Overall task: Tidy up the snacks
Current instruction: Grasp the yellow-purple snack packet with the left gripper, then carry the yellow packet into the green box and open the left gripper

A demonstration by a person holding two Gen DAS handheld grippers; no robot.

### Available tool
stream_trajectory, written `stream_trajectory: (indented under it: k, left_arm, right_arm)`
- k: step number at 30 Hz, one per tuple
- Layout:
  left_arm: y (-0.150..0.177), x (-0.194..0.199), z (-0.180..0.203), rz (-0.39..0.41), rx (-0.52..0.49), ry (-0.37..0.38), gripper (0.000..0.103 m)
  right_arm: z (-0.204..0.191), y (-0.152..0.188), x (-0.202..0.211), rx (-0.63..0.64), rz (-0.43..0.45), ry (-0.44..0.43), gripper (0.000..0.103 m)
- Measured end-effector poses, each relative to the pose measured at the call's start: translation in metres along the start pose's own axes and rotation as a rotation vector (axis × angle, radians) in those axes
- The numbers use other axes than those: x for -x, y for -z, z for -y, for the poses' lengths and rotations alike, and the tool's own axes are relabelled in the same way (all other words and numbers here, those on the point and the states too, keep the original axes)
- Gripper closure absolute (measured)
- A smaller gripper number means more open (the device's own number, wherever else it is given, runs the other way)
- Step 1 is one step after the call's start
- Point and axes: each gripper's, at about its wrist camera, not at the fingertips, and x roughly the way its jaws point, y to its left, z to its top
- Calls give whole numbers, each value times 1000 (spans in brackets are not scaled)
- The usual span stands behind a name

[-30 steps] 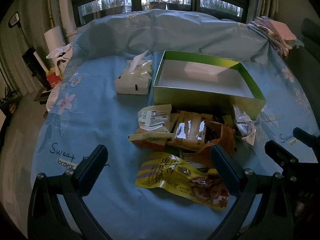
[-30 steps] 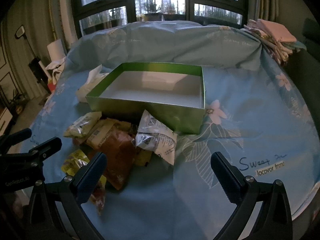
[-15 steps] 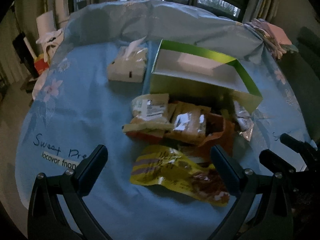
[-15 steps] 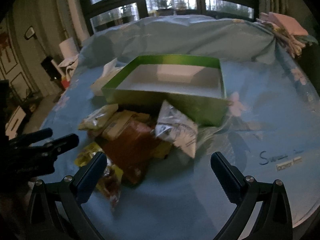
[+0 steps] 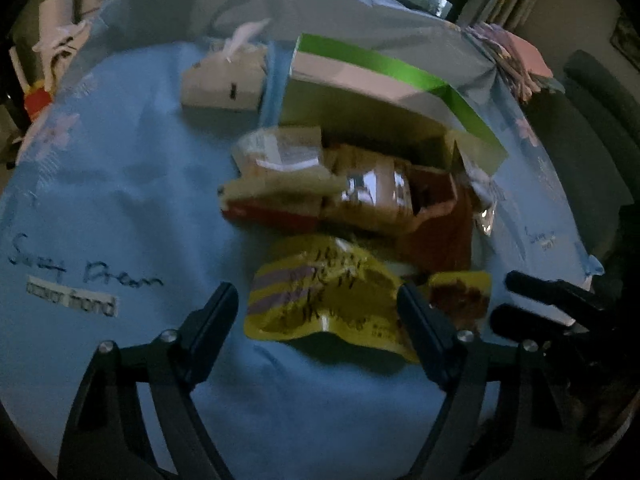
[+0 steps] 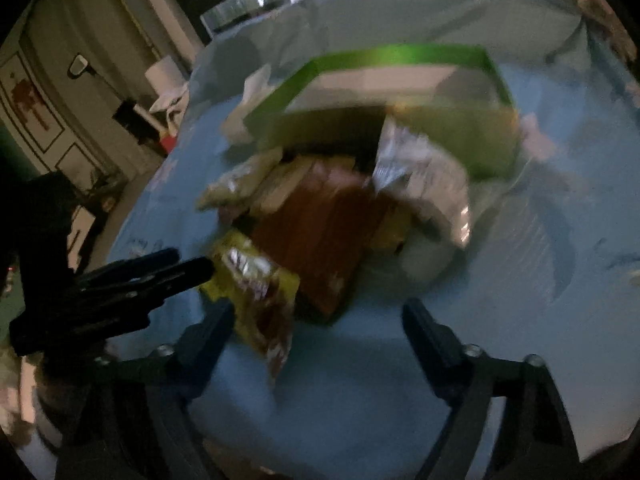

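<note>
A pile of snack packets lies on the blue bedsheet in front of an empty green box (image 5: pixel 384 64) (image 6: pixel 400 56). Nearest me is a yellow packet (image 5: pixel 320 300) (image 6: pixel 256 276). Behind it are a red-brown packet (image 5: pixel 440 232) (image 6: pixel 320 240), tan packets (image 5: pixel 280 152) and a silver packet (image 6: pixel 420 176). My left gripper (image 5: pixel 316 312) hangs low over the yellow packet. Its jaws are closing with the packet between them, and the pads are not pressing on it. My right gripper (image 6: pixel 318 320) is also closing, just short of the yellow and red-brown packets, and holds nothing.
A tissue box (image 5: pixel 224 84) stands left of the green box. A rolled blue duvet (image 5: pixel 360 12) runs behind both. Folded cloths (image 5: pixel 516 56) lie at the back right. The bed's edge drops off at the left towards the room's floor.
Both grippers have sunk towards the snack pile and tipped downward, so the packets look larger. Both pairs of jaws stand narrower than before. The packets have not moved.
</note>
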Motion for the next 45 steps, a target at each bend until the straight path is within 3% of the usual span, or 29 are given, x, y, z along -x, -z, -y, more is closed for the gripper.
stream_trajectory:
  k: [4,7,9,13,15,16,17,18,19,20,26,27,28,31,36,45]
  left_arm:
    - [2,-8,1,-14,-8,23,25]
    - [2,-11,0,-19,-6,44,35]
    - [1,-10,-2,-11,4,69,48]
    - [1,-12,-8,-10,3,79,58]
    - [2,-11,-11,-12,5,72,64]
    - [1,-10,-13,-12,14,63,63]
    - [0,-9,-16,-8,29,43,52]
    - [-1,-10,-22,-13,54,23,34]
    - [-1,-10,-26,-17,65,38,31]
    - [0,-9,-28,-15,74,57,31]
    - [2,-7,-25,-18,70,72,35]
    - [1,-8,-25,-22,76,89,49]
    - [0,-9,-25,-30,80,99,56]
    - [-3,-11,-21,-39,62,85,54]
    - [-3,-1,-21,-8,64,88,67]
    - [1,28,-19,34,56,79,71]
  right_arm:
    - [-6,3,-9,18,-26,-21,28]
    - [-9,5,-15,28,-41,-29,36]
    - [-10,4,-20,30,-50,-26,45]
    - [-8,5,-28,25,-69,-37,60]
    - [-8,4,-28,24,-69,-45,62]
    - [-8,4,-27,28,-68,-42,62]
    - [-8,4,-27,30,-69,-40,65]
    - [-8,4,-26,32,-72,-44,77]
    - [-7,4,-26,32,-74,-55,89]
    - [-3,4,-26,23,-76,-57,91]
    - [12,7,-27,-31,-98,-124,91]
    - [12,7,-29,-30,-98,-122,91]
    - [13,7,-29,-32,-99,-123,91]
    - [12,8,-32,-27,-98,-124,91]
    - [9,8,-26,-11,-83,-118,93]
    - [-8,4,-4,38,-30,-159,95]
